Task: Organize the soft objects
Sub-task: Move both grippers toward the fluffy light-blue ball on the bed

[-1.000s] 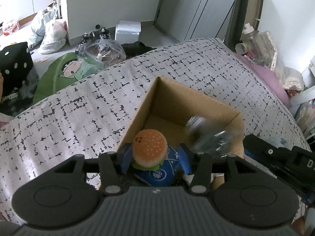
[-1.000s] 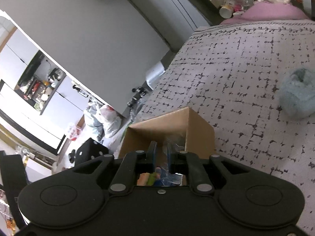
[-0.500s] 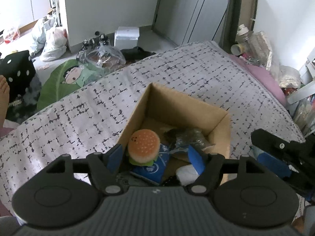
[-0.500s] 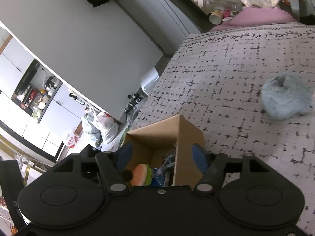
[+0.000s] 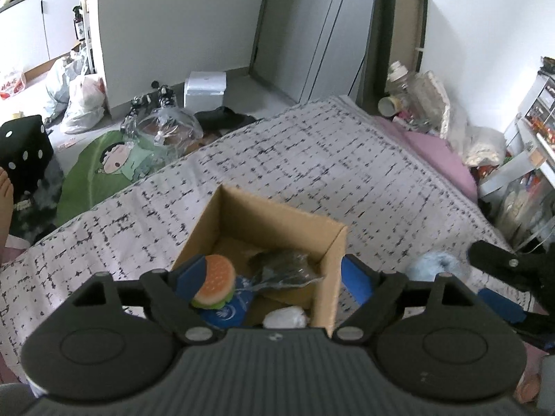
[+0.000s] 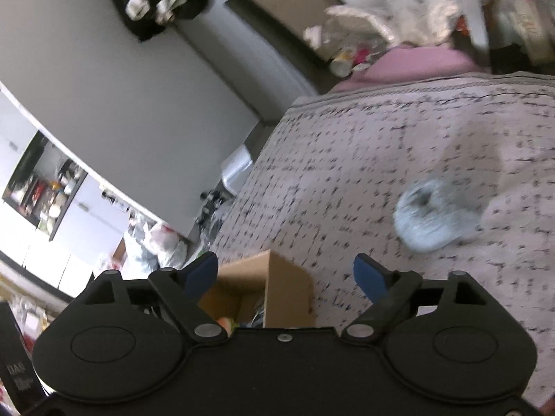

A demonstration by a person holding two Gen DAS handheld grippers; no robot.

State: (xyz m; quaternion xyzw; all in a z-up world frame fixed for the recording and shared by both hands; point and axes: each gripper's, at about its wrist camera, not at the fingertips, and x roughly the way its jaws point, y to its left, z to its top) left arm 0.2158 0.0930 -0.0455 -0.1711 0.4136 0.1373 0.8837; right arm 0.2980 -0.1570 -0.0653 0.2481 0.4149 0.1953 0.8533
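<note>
An open cardboard box [image 5: 277, 220] stands on the patterned bedspread [image 5: 312, 159]. Inside lie a burger plush [image 5: 215, 281], a blue pouch [image 5: 227, 310], a dark item in clear wrap [image 5: 282, 268] and a white bundle [image 5: 286, 317]. My left gripper [image 5: 272, 277] is open above the box's near side, its left finger touching the burger plush. A fluffy light-blue ring [image 5: 435, 267] lies on the bed right of the box; it also shows blurred in the right wrist view [image 6: 435, 215]. My right gripper [image 6: 286, 274] is open and empty over the box's right corner [image 6: 274, 287].
A pink pillow [image 5: 437, 152] and cluttered bottles and bags sit at the bed's far right. On the floor beyond the bed are a green cartoon cushion [image 5: 104, 170], plastic bags [image 5: 83, 104] and a white box [image 5: 204, 88]. The right gripper's body [image 5: 513, 270] shows at the right.
Both grippers opened and drew back up from the box. The left one let go of the burger plush, the right one of the wrapped item, which now lies inside. The right view swung toward the blue ring.
</note>
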